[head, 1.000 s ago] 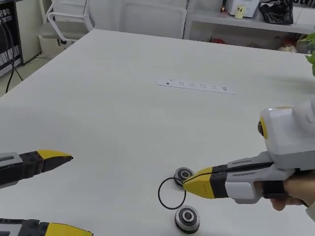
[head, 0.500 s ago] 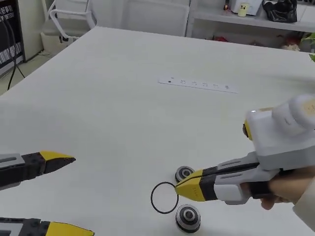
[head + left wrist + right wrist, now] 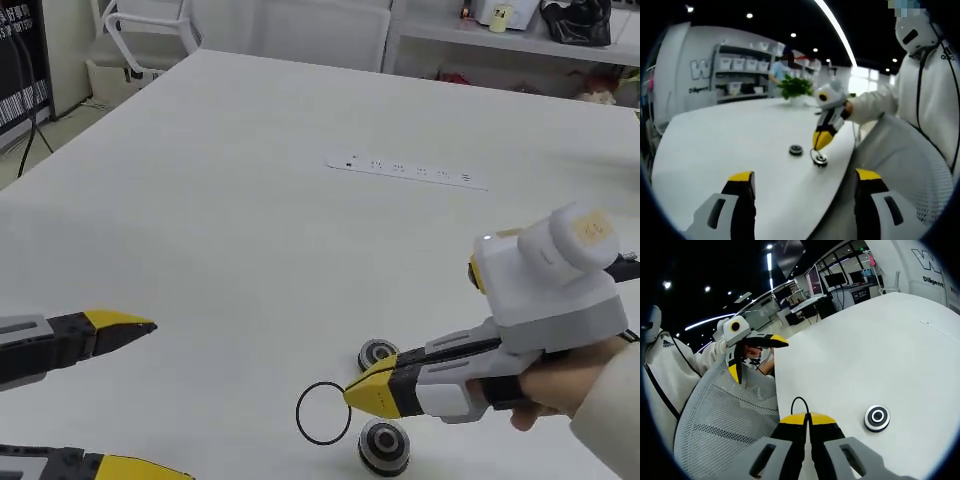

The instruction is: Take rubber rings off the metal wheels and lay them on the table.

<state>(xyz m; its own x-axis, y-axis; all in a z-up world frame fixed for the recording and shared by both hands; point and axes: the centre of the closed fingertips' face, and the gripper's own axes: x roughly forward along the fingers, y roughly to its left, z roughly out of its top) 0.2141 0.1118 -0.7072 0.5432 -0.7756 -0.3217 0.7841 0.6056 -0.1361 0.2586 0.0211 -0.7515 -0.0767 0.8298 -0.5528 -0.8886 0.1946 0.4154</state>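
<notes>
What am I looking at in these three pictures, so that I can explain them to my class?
There is no robot here: a person holds a two-jaw gripper in each hand. The wide picture comes from a headset camera looking down at the white table. The two round pictures come from cameras riding on the grippers. The right gripper is shut on a thin black rubber ring. The left gripper is open and holds nothing. A metal wheel lies beside the right gripper's tip, and a second metal wheel lies nearer the person. A white power strip lies farther back.
</notes>
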